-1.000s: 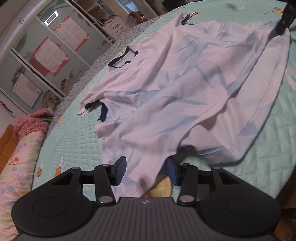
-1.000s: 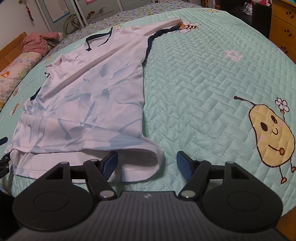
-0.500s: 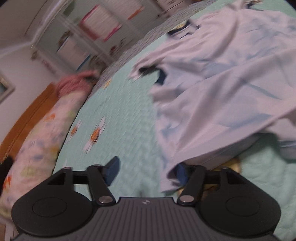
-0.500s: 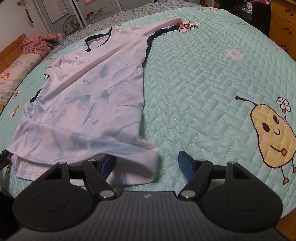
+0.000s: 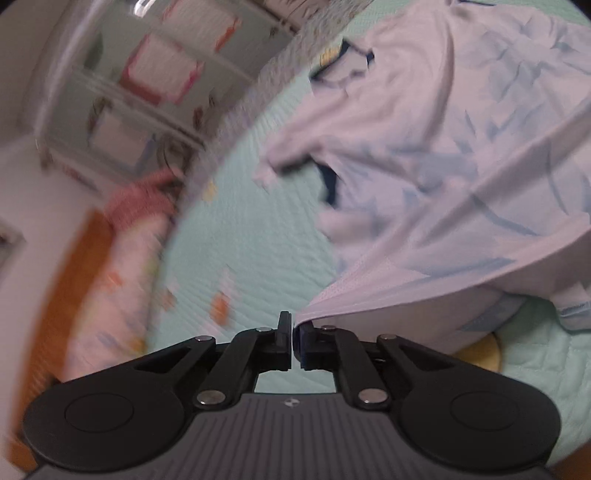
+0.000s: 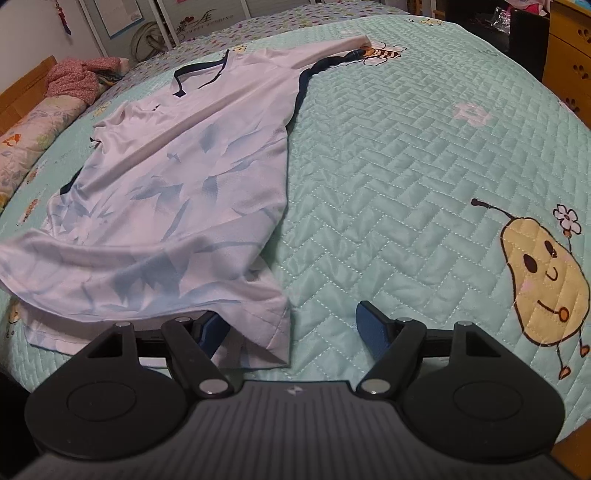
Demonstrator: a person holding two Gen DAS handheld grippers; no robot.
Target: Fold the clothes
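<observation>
Shirt (image 6: 177, 184): white with pale blue print and a dark navy collar, spread out on the bed, near edge pulled up off the quilt on the left side
Bed quilt (image 6: 388, 177): mint green, stitched zigzag pattern, with a cartoon pear (image 6: 546, 280) and a bee (image 6: 384, 53) on it
Left tongs (image 5: 293, 334): closing, pinched on a corner of the shirt hem, cloth stretched taut away from them
Right tongs (image 6: 291, 326): wide open, gripping nothing; the shirt's near corner lies between the jaws, over the left finger
Containers: honestly none I can spot
Writing: a wall sign (image 6: 201, 18) behind the bed, lettering too small to read
Pillow (image 6: 33, 129): floral, far left side of the bed
</observation>
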